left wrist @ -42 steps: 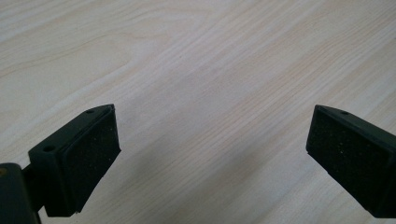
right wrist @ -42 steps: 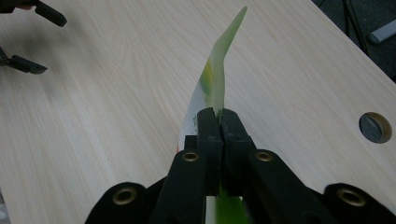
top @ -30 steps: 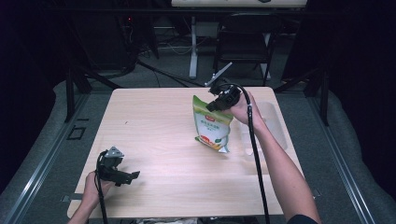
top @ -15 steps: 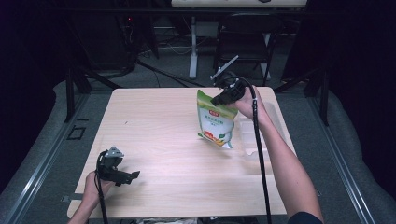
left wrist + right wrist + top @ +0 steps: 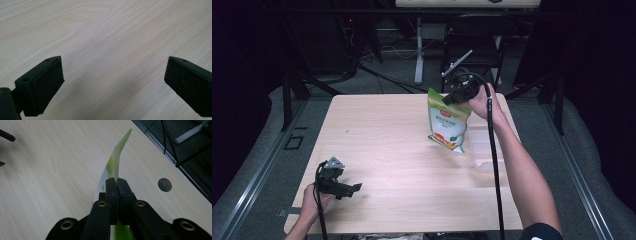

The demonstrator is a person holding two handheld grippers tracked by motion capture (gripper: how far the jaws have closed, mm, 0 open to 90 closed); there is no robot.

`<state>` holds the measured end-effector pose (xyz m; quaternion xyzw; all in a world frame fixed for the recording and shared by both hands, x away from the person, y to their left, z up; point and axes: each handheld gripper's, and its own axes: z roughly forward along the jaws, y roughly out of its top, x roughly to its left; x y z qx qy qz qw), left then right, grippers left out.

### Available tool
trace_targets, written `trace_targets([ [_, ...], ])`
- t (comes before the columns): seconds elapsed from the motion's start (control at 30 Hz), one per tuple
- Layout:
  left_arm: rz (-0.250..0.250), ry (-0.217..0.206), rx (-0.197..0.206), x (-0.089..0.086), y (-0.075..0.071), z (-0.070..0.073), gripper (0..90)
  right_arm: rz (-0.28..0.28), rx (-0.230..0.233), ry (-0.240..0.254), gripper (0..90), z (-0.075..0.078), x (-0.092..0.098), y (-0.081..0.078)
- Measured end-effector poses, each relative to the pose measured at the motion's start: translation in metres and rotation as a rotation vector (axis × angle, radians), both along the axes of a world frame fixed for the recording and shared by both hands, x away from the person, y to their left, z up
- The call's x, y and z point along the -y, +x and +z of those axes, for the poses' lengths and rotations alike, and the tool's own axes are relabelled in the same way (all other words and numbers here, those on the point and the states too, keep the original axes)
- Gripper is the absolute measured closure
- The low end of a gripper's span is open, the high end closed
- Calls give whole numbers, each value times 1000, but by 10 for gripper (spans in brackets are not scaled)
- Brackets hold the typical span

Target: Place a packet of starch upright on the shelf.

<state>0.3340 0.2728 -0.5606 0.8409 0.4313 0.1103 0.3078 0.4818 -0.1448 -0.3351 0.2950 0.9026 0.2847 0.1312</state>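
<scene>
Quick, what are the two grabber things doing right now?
Left gripper: open, holding nothing, low over the wooden table.
Right gripper: shut on the top edge of the green and white snack pouch, held up off the table.

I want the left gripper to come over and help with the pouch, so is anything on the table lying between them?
Nothing visible does. The left gripper waits open near the table's front left corner, and bare wood runs from it to the pouch, which hangs from the shut right gripper. A clear plastic tray lies beyond the pouch, off that path.
</scene>
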Motion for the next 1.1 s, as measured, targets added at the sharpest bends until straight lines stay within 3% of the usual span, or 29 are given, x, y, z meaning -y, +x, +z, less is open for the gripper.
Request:
trace_targets([
  [0.63, 0, 1, -8, -1, 1, 0, 21, -26, 68, -18, 892, 27, 22, 13],
  [1.1, 1, 4, -5, 0, 1, -1, 21, -33, 73, -7, 893, 31, 36, 23],
])
